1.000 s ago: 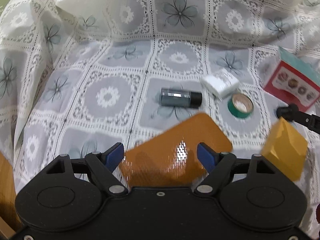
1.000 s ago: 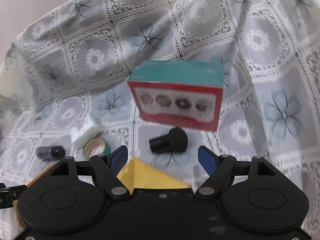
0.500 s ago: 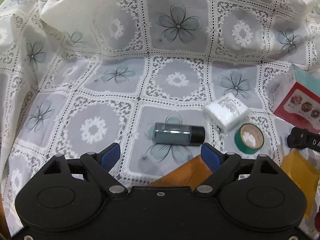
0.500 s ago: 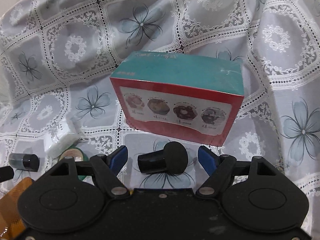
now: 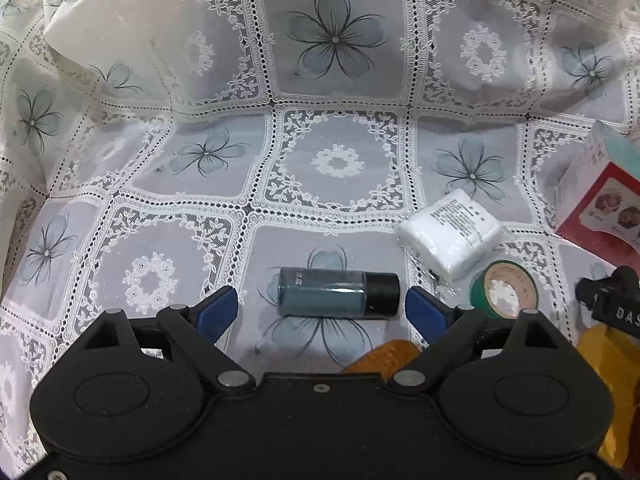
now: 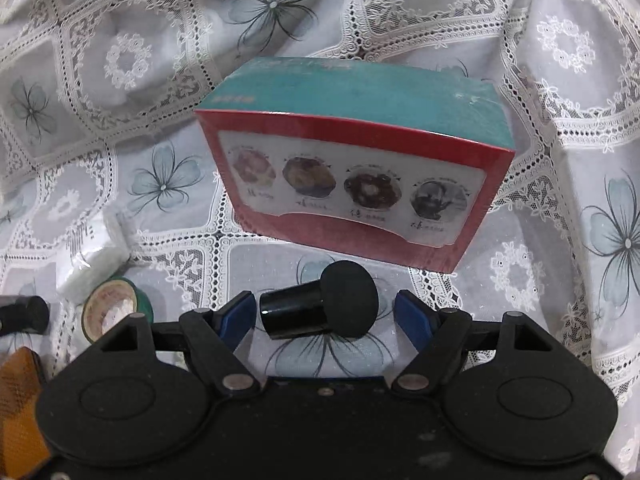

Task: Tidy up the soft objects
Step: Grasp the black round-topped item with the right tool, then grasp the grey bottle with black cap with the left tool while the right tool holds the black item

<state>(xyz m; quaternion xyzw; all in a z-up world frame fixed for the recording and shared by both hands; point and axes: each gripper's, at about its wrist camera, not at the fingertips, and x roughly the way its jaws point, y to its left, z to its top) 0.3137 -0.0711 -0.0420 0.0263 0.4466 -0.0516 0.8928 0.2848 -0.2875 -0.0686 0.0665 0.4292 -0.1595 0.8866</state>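
while both grippers gape, bottle (image 5: pixel 338 295) lies flat.

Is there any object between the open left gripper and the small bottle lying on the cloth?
Nothing visible stands between them. The left gripper is open, and the bottle lies on its side on the cloth just ahead of the blue fingertips. The white packet and the green tape roll lie off to the right.

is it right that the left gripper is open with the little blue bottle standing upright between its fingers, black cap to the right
Not quite: in the left wrist view the blue bottle lies on its side, not upright. The rest holds: the left gripper is open, and the bottle's black cap points right.
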